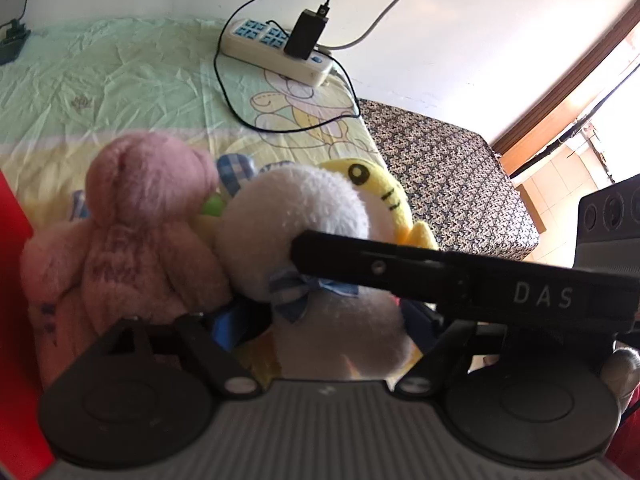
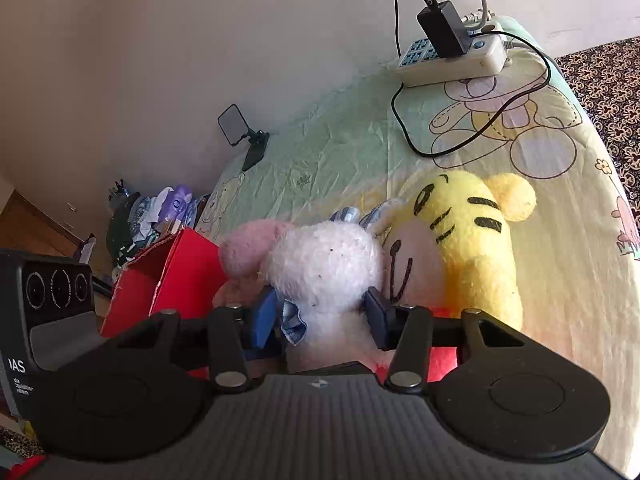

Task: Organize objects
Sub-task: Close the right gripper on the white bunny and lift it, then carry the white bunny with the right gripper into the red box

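Three plush toys lie together on the bed. A white plush with a blue checked bow (image 2: 324,272) sits in the middle, a pink bear (image 1: 136,224) to its left and a yellow tiger (image 2: 476,236) to its right. My right gripper (image 2: 320,314) is shut on the white plush at its neck, blue pads (image 2: 264,316) pressing both sides. It also shows in the left wrist view as a black bar (image 1: 440,276) across the white plush (image 1: 304,216). My left gripper (image 1: 320,344) is low behind the pink bear and white plush; its fingertips are hidden by the toys.
A red box (image 2: 160,284) stands left of the toys. A power strip with a black charger and cable (image 2: 452,52) lies at the far end of the sheet. A small mirror stand (image 2: 240,132) is by the wall. A dark patterned mattress (image 1: 448,176) lies to the right.
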`<state>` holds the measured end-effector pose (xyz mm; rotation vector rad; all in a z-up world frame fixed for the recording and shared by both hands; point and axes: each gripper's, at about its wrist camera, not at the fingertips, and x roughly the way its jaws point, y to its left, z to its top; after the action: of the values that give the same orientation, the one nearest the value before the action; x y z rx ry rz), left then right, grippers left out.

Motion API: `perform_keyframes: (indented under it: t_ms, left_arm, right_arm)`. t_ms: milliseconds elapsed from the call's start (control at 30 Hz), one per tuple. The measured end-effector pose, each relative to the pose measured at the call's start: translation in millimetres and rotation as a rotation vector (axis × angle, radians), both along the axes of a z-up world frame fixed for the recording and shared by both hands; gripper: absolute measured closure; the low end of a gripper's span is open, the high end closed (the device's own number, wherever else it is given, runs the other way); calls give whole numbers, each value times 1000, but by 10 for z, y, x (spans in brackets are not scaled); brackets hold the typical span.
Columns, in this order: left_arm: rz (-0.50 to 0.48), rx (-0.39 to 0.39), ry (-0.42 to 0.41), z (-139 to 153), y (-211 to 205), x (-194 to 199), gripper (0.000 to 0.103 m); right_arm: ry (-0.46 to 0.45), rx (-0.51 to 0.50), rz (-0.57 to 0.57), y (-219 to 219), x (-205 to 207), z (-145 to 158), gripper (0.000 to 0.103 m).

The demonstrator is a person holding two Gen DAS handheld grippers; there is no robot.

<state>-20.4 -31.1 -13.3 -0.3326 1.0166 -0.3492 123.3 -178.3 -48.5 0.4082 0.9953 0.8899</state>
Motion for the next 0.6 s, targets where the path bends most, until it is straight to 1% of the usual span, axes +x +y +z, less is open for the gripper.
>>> perform_keyframes:
  t_ms: [100, 267, 333, 400, 467, 600]
  left_arm:
    - [3, 17, -15, 69, 20, -54, 27]
    - [8, 62, -84, 281, -7, -258, 31]
    - [-2, 61, -116, 389, -9, -370, 41]
    - [1, 81, -161, 507, -18, -498, 41]
    - [4, 97, -195, 579, -18, -594, 41]
    - [14, 93, -250, 693, 56, -775, 41]
  right_arm:
    - [1, 17, 1, -31, -36, 42, 61]
    - [-18, 60, 3, -82, -187, 181, 62]
    - [-49, 58, 13, -79, -288, 268, 63]
    - [-89, 76, 17, -100, -399, 361, 63]
    - [-101, 98, 15, -113, -475, 424, 63]
    - [-118, 140, 11, -101, -594, 519, 64]
